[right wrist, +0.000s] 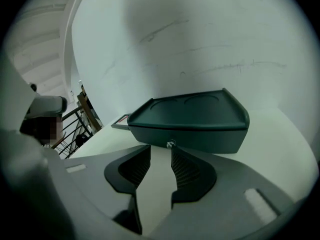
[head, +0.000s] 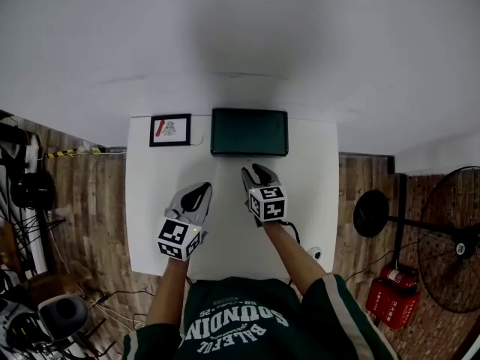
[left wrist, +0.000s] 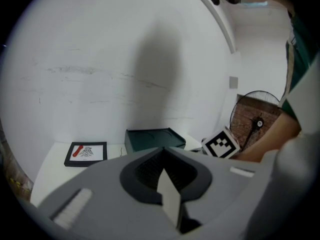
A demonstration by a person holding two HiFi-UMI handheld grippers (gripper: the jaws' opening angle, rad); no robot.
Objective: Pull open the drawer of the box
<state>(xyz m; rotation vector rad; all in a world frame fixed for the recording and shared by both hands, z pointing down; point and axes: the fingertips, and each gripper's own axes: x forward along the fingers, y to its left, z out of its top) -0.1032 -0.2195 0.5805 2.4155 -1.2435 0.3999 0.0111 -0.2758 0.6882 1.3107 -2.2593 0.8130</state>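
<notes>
A: Nearest first. Left gripper (head: 204, 190)?

B: Low over the white table (head: 315, 171), at about 7 o'clock from the table's middle, tips aimed toward 1 o'clock. Claw clenched. In the left gripper view the dark pads (left wrist: 145, 171) meet at the tips with nothing between them.

A: Right gripper (head: 251, 172)?

B: Just beyond, at 1 o'clock from the left one, and the two are apart. Its marker cube (head: 268, 202) faces up. Claw released. In the right gripper view the ribbed pads (right wrist: 192, 171) stand apart, and only bare table shows in the gap.

A: The task's thing?

B: Dark green box (head: 249, 132) at 12 o'clock on the table, at the far edge by the wall (head: 240, 36). From the right gripper it stands dead ahead. The drawer (right wrist: 210, 141) faces the grippers and looks closed, its front flush under the lid rim. The small metal knob (right wrist: 171, 144) sits just past the open tips, in line with the gap. Touching or not, cannot tell.

A: Beyond that?

B: Framed card (head: 170, 130) with a red mark at 9 o'clock of the box, near it and not touching. Fan (head: 450, 238) on the floor at 3 o'clock, well apart from the table.
</notes>
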